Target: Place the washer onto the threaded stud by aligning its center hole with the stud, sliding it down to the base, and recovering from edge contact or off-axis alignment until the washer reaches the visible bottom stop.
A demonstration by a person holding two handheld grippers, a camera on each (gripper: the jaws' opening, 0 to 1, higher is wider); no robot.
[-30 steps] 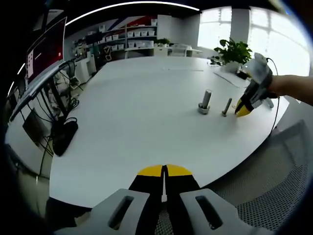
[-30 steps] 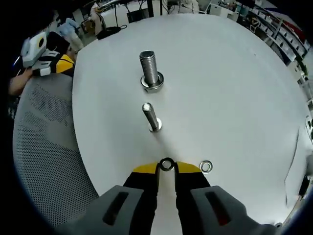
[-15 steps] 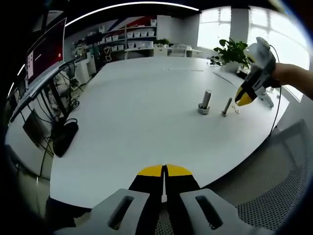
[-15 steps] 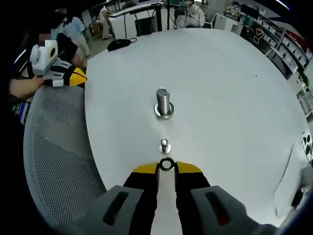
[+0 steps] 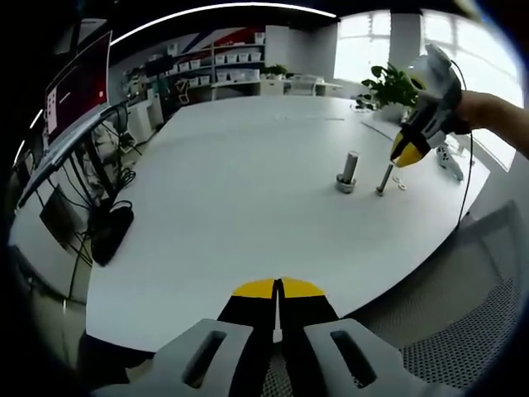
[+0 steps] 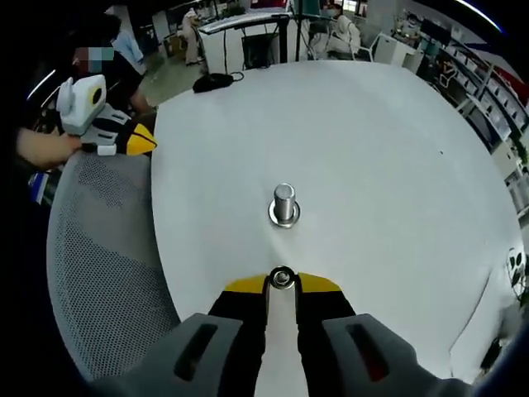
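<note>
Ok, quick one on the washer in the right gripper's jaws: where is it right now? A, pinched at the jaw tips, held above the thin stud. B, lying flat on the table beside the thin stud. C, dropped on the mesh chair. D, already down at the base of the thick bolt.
A: the right gripper is shut on the washer at its tips, poised over the thin stud, short of the thick bolt.

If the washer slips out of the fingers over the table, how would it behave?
The washer is a small, thin metal ring pinched at its rim by the right gripper, so the hold looks slippery. Dropped, it would probably bounce or roll on the smooth white table. It looks stiff, not fragile.
</note>
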